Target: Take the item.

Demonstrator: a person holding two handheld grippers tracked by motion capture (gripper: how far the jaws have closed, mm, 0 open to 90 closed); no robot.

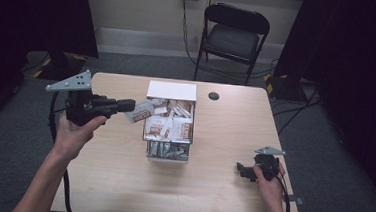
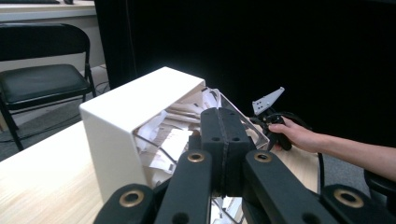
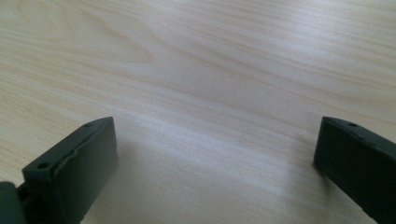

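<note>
The packet (image 1: 140, 113) is small and its print is too blurry to read. In the left gripper view the pinched jaws hide it, so you cannot see it there. The left gripper (image 1: 132, 104) is lifted off the table (image 1: 105, 180) at about 9 o'clock from the box (image 1: 172, 91). It points level toward 3 o'clock, and its jaws are squeezed tight on the packet, which hangs just beside the box's left edge. The box sits in the middle of the table and is stuffed with more packets (image 1: 168, 127); the ones at its near end are hard to make out. The right gripper (image 1: 240, 169) rests low on the table at about 4 o'clock from the box, pointing toward 9 o'clock. Its jaws stand wide apart with bare wood between them, and their tips are cut off in its own view.
</note>
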